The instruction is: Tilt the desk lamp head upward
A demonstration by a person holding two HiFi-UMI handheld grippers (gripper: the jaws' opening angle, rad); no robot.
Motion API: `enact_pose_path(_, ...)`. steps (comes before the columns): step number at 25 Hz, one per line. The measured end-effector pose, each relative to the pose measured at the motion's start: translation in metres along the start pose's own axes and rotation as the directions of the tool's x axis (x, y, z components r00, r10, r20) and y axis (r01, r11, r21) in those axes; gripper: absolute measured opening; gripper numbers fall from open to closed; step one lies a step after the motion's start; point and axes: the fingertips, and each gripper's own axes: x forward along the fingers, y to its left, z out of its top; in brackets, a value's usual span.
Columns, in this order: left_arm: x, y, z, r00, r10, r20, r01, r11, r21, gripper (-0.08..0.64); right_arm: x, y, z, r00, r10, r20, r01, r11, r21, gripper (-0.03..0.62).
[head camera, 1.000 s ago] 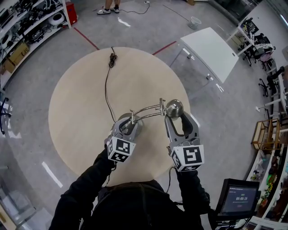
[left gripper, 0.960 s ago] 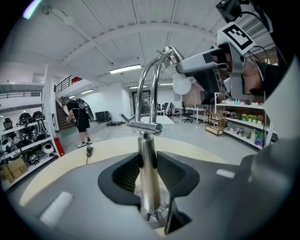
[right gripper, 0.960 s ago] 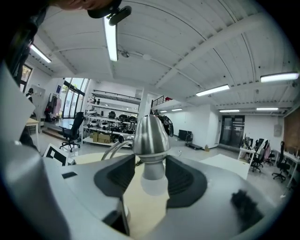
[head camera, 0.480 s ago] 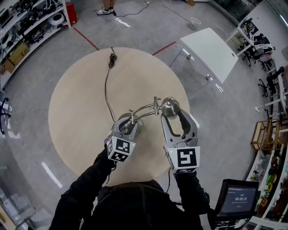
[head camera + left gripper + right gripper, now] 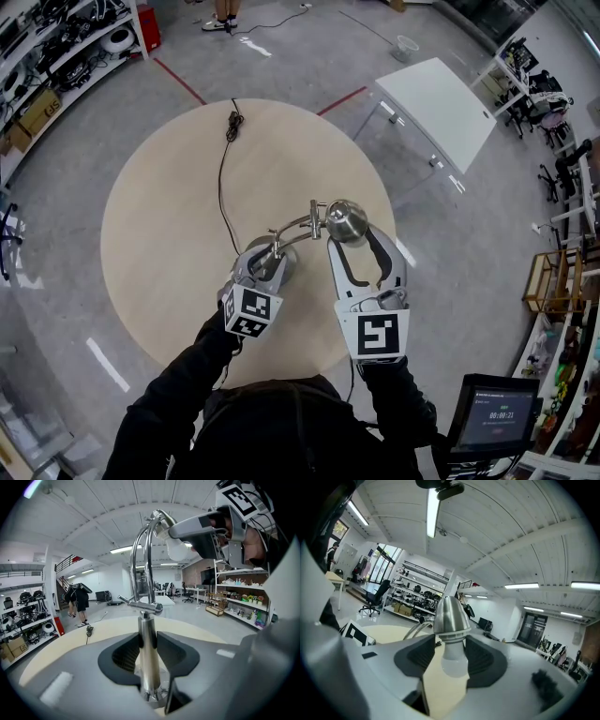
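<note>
A chrome desk lamp stands on the round beige table [image 5: 159, 234]. Its base [image 5: 284, 265] and upright post [image 5: 149, 653] sit near the table's front, and a curved arm [image 5: 298, 225] leads to the bell-shaped head [image 5: 345, 221]. My left gripper [image 5: 266, 257] is shut on the post just above the base, and its pads [image 5: 161, 645] press the post from both sides in the left gripper view. My right gripper [image 5: 351, 236] is shut on the lamp head [image 5: 450, 615], its jaws flanking the white bulb [image 5: 454, 660]. The head hangs high in the left gripper view [image 5: 161, 520].
The lamp's black cord [image 5: 224, 178] runs across the table to a coil at the far edge. A white rectangular table [image 5: 436, 103] stands on the floor beyond, right. Shelves line the left wall and a screen [image 5: 492, 412] sits at bottom right. A person [image 5: 230, 11] stands far off.
My right gripper has moved left and upward and rolled, carrying the lamp head with it; the curved arm has swung left. My left gripper has stayed still on the post.
</note>
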Motion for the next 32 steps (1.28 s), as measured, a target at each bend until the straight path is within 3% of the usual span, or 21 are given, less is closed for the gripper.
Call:
enact_pose_path(20,0.003,0.000,-0.001,1.000,0.003,-0.003,-0.003,1.000,-0.003,0.123,0.005,0.016,0.019,1.000,0.007,-0.006,-0.008,0.992,-0.124,0.210)
enact_pose_path(32,0.006,-0.002,-0.001,1.000,0.003,-0.006,-0.003,1.000,-0.004,0.124,0.006,0.016,0.020,1.000,0.015,0.005,-0.014,0.993,-0.118,0.212)
